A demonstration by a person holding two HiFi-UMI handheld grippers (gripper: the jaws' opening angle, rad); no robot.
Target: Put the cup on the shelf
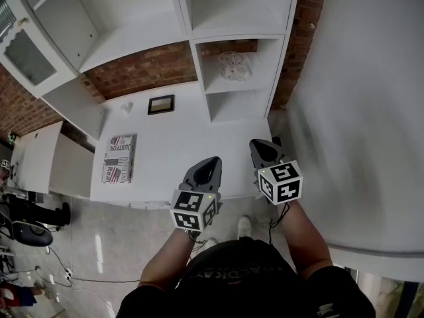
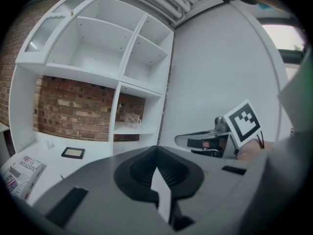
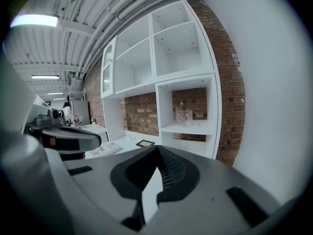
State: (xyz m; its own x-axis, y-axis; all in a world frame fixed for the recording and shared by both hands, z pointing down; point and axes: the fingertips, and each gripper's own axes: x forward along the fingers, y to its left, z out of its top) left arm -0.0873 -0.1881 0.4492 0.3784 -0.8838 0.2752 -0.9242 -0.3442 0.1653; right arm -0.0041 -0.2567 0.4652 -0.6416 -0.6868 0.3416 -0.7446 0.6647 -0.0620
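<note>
A clear glass cup [image 1: 233, 65] stands on the middle shelf of the narrow right column of the white shelf unit [image 1: 199, 28]. The same cup [image 2: 132, 120] shows small in the left gripper view, and the cup [image 3: 184, 117] also shows in the right gripper view. My left gripper [image 1: 211, 161] hovers over the front edge of the white counter [image 1: 179, 144], shut with nothing in it. Just to its right, my right gripper [image 1: 259, 145] is also shut and empty. Both point toward the shelves, well short of the cup.
A folded newspaper [image 1: 120, 158] lies at the counter's left. A small dark-framed picture [image 1: 161, 104] and a small white object [image 1: 127, 107] lie near the brick back wall. A white wall [image 1: 364, 111] stands close on the right. A glass-fronted cabinet door [image 1: 26, 55] is at upper left.
</note>
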